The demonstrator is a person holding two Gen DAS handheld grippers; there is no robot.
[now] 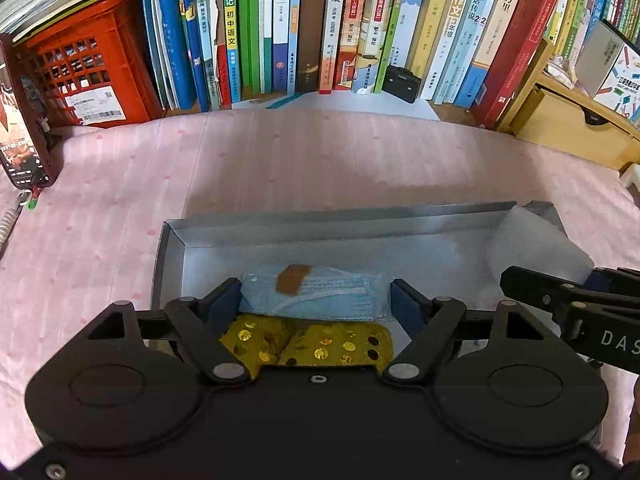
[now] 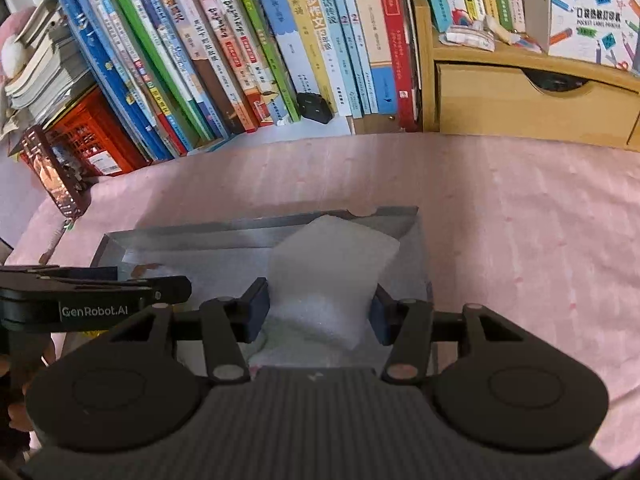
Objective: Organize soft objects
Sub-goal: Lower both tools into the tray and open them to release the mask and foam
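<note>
Left gripper (image 1: 316,304): spread, face mask (image 1: 320,294) between pads, contact unclear. Right gripper (image 2: 319,312): jaws around white foam sheet (image 2: 332,268), grip uncertain. Both in grey box (image 1: 320,218).

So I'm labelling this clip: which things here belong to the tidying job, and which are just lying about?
Job:
- grey box
- blue face mask
- gold spotted cloth
- white foam sheet, between the right gripper jaws
- left gripper

Lying about:
- books
- red crate
- wooden drawer unit
- phone
</note>
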